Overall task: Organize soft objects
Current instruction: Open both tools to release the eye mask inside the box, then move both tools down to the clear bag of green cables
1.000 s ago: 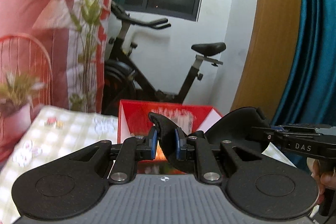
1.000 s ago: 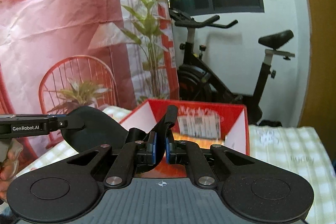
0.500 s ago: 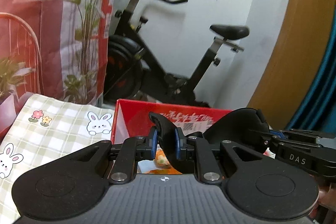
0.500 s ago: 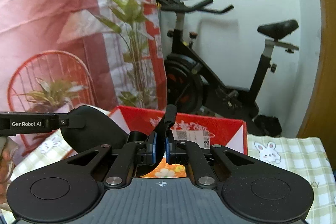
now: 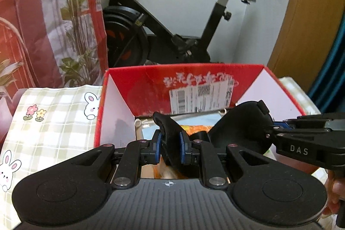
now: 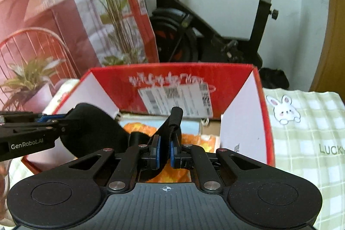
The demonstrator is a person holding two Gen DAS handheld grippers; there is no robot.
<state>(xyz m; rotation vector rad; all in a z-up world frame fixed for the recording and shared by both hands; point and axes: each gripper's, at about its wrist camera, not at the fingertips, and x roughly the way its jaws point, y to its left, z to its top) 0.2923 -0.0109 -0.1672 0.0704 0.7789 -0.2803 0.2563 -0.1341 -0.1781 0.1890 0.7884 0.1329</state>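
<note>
both grippers clamped on one black soft item, held right over the open red box

the left gripper (image 5: 169, 142) has its blue pads (image 5: 157, 139) pinched tight on one end of the black eye mask (image 5: 241, 128), and the right gripper (image 6: 165, 147) has its jaws squeezed narrow onto the strap end of it, so the mask spans between the two, hanging above the red box (image 5: 151, 81). inside the box sits something orange (image 6: 140, 128) with pale blue packaging (image 5: 148, 132) beside it; what exactly, cannot tell. a shipping label (image 6: 174, 100) is stuck on the far inner wall. the box rests on a green checked cloth with bunnies (image 6: 301, 133). beyond it stand an exercise bike (image 5: 163, 31) and a red printed backdrop (image 6: 43, 3).
</note>
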